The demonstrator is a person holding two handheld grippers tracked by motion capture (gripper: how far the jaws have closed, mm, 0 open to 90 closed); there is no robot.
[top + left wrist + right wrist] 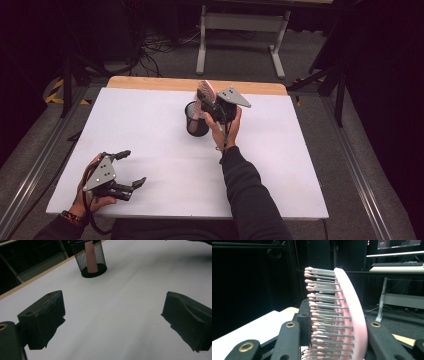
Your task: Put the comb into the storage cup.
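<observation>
The right tongs (206, 106) gripped a pink plastic hairbrush with metal bristles (337, 315), its handle down inside the black wire-mesh cup (196, 120) (far on the white bench (150, 130)). The left tongs (131, 170) gaped wide, holding nothing, near the bench's front edge.

My white table (165, 150) with its wooden far edge carried one black mesh cup (196, 120), standing upright near that edge.

No readable text, label or number anywhere.
</observation>
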